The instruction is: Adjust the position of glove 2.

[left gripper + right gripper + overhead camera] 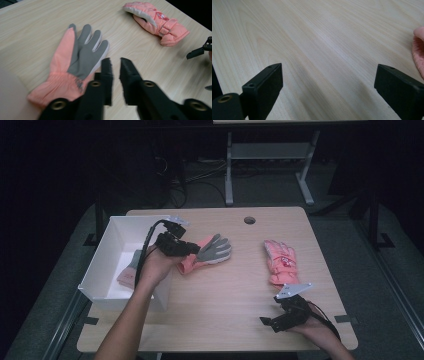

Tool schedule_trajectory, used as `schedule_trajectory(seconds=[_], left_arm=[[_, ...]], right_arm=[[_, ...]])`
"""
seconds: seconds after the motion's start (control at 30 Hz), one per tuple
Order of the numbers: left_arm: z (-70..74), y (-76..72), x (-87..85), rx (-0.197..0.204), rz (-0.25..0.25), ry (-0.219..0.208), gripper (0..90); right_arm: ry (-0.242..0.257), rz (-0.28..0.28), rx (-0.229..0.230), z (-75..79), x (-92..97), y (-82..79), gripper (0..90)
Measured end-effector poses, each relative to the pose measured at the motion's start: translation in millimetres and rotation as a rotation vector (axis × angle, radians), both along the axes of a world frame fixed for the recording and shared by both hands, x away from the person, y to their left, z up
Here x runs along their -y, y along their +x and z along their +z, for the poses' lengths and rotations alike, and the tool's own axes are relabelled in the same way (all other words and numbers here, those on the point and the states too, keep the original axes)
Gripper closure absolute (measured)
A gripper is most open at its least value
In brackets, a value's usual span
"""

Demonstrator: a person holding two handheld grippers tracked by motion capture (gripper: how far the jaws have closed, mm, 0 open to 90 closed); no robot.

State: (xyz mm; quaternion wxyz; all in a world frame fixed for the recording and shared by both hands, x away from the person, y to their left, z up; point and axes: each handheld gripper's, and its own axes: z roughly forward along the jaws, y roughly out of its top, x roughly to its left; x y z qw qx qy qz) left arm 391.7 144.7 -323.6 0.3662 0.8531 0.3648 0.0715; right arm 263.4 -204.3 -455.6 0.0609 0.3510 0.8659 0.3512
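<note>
Your left gripper [196,248] hangs over the left half of the light wooden table [225,285], just beside the right wall of the open white rectangular box [107,240] that sits at the table's left edge. In the left gripper view its two black jaws stand close together with only a narrow gap between them, and nothing is caught in that gap; they sit just above the cuff end of the flat salmon-pink glove with the grey palm [75,62]. That glove lies palm up on the wood, its fingers pointing away from you and toward the table's middle, its gathered cuff nearest the box. Inside the box, from the high view, a pale pink and grey item [129,267] rests on the floor of it, partly hidden by your left hand [152,267], so you cannot tell exactly what it is. Your right gripper [270,321] rests low near the front right of the table, and in the right gripper view its jaws are spread wide apart over bare wood, holding nothing. The padded salmon-pink ski glove with the white palm patch and strap [280,262] lies well apart from the flat one, on the right half of the table, just beyond your right gripper.
</note>
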Motion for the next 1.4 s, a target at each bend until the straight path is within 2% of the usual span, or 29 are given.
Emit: schedule_trajectory(seconds=[0.1, 0.2, 0.4, 0.43, 0.57, 0.63, 0.73, 0.83, 1.03, 1.13, 1.2, 1.3, 1.4], left_arm=[[-5.2, 4.9, 12.8, -0.008, -0.019, 0.017, 89.4], [-12.5, 10.1, 25.1, -0.019, -0.017, 0.022, 89.6], [-25.8, 22.2, 39.3, 0.004, 0.003, 0.031, 89.6], [-29.4, 25.4, 40.5, 0.009, 0.02, 0.035, 89.6], [-45.0, 38.7, 39.2, 0.009, 0.064, 0.043, 89.6], [-53.2, 44.5, 38.9, 0.014, 0.089, 0.066, 89.6], [-63.5, 52.5, 38.8, 0.008, 0.121, 0.074, 89.6], [-70.1, 58.8, 38.3, 0.018, 0.142, 0.101, 89.6], [-83.7, 68.2, 34.9, 0.011, 0.19, 0.119, 89.7], [-90.5, 71.6, 33.1, -0.006, 0.195, 0.132, 89.6], [-95.3, 73.5, 32.0, -0.01, 0.204, 0.155, 89.6], [-103.1, 73.8, 31.5, -0.034, 0.212, 0.136, 89.7], [-107.0, 71.9, 32.6, -0.054, 0.187, 0.137, 89.7]], right_arm=[[0.0, 0.005, 0.0, 0.2, -0.4, -0.6, 8.1], [0.006, 0.005, 0.002, 0.4, -0.8, -1.1, 8.0], [0.006, 0.006, -0.002, 0.5, -0.5, -0.9, 8.1], [0.007, 0.006, -0.002, 0.5, -0.4, -0.9, 8.1], [0.011, 0.01, -0.004, 0.4, -1.2, -1.3, 8.1], [0.003, 0.017, -0.004, 0.0, -1.5, -1.3, 8.0], [0.006, 0.021, 0.001, -0.5, -2.0, -1.3, 8.1], [0.003, 0.02, -0.005, -0.6, -1.6, -1.0, 8.1], [0.004, 0.02, -0.005, -0.1, -1.4, -1.1, 8.0], [0.007, 0.017, -0.005, -0.4, -1.1, -1.0, 8.1], [0.009, 0.018, -0.003, -0.3, -0.4, -0.9, 8.1], [0.005, 0.019, -0.007, -0.2, 0.2, -0.8, 8.1], [0.004, 0.02, -0.006, -0.3, 0.3, -0.7, 8.1]])
